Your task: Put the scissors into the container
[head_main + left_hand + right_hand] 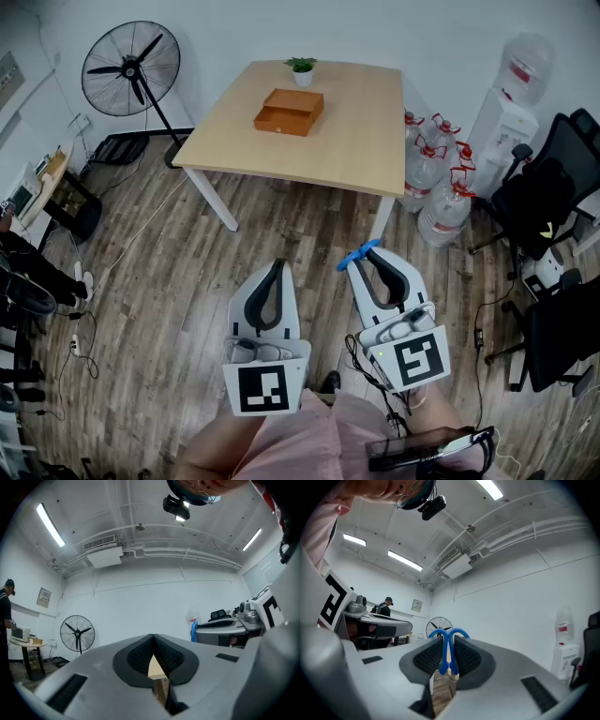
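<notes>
You have no words or numbers to read here. The cubes on your left gripper (278,265) and right gripper (364,254) carry only black square patterns; the wall plaque (416,604) seems too blurred.

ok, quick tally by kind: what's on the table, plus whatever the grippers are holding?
wooden container, on the table: 1
small potted plant, on the table: 1
blue-handled scissors, clamped in the right gripper: 1
left gripper, jaws together, holds: 0
Total: 3
</notes>
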{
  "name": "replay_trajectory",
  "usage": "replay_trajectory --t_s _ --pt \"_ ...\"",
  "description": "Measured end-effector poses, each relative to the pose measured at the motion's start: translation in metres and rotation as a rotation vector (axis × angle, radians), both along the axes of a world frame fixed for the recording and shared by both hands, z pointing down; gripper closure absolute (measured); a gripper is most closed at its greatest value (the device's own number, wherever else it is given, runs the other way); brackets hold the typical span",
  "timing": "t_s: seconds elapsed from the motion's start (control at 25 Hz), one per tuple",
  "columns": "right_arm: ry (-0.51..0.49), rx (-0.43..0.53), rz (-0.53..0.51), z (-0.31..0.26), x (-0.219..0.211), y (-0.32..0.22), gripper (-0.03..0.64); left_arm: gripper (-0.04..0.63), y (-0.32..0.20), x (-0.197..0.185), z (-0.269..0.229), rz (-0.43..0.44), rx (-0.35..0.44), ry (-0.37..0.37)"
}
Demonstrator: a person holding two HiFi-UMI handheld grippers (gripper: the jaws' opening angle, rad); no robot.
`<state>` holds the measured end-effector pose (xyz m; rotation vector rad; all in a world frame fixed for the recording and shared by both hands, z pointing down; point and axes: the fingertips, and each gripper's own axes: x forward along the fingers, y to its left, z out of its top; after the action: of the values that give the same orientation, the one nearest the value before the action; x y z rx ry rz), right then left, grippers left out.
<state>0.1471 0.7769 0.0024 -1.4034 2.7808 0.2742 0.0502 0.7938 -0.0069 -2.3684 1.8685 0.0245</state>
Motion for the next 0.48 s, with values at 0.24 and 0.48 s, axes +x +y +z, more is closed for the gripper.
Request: replay_trajectory --t_s 0.24,0.48 --pt "0.007 -0.003 0.005 0.006 0.006 -0.007 0.540 0.591 -0.007 0.005 0.005 -0.002 -0.004 0.007" --pt "-0.036 -0.020 -0.008 0.008 -0.001 -0.026 0.540 0.591 -0.027 -0.009 0.016 -0.012 -0.031 0.018"
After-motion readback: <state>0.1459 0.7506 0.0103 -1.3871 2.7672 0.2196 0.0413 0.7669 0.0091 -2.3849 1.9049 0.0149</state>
